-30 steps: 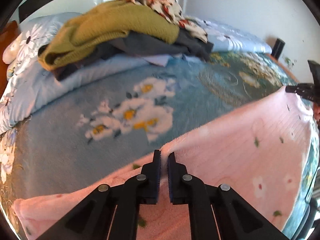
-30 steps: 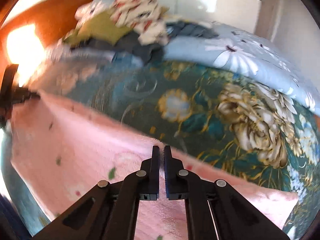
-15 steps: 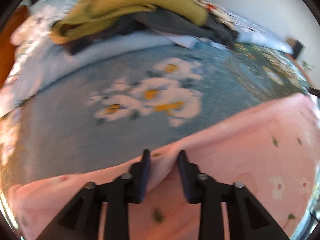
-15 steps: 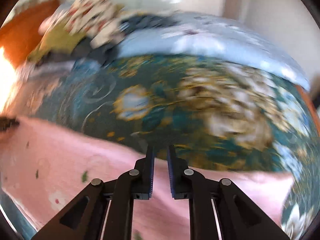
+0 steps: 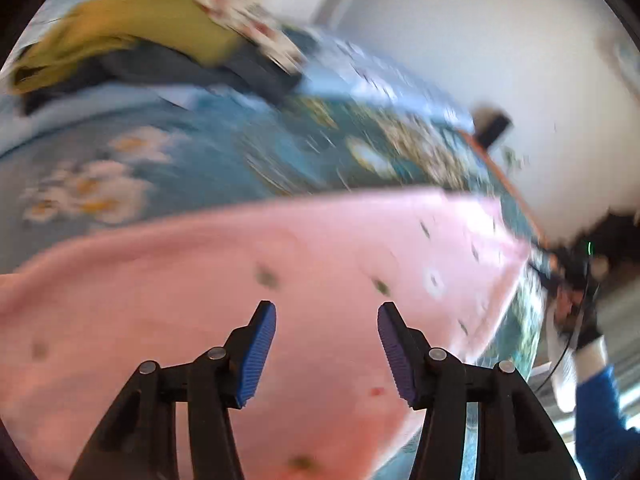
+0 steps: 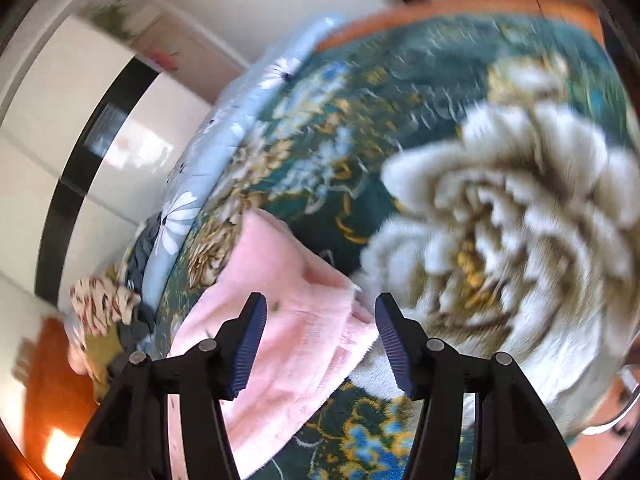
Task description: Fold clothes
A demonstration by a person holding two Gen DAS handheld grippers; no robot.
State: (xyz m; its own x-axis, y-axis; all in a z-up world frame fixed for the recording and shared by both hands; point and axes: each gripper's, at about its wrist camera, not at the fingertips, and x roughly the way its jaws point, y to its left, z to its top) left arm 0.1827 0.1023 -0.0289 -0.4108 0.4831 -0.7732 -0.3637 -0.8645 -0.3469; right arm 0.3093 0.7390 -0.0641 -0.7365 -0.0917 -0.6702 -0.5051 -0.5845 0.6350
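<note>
Both of my tongs are spread wide and hold nothing. My left gripper [image 5: 326,344] sits at the bottom centre of its frame, blue pads apart, with the pink garment [image 5: 248,280] spread beneath and beyond it across the lower half of the picture. My right gripper [image 6: 318,340] is just as far open at the bottom of its own frame, with one end of the same pink piece [image 6: 280,320] lying between and behind the fingers; whether either pad brushes the cloth I cannot tell through the blur.

As I judge it, the pink garment lies flat on the floral bedspread [image 6: 400,128] with a doubled layer showing along its upper edge in the right view, so at least one fold looks made. It is not yet a compact bundle, and more folds seem due before it can be set aside.

A good deal is left. In the upper left of the left view a heap of unfolded clothes [image 5: 132,32] waits on the bed: an olive piece on top of dark ones, with a red-and-white printed piece behind. The same heap shows at the lower left of the right view.

There are no baskets, boxes or drawers in sight; everything lies straight on the bed
</note>
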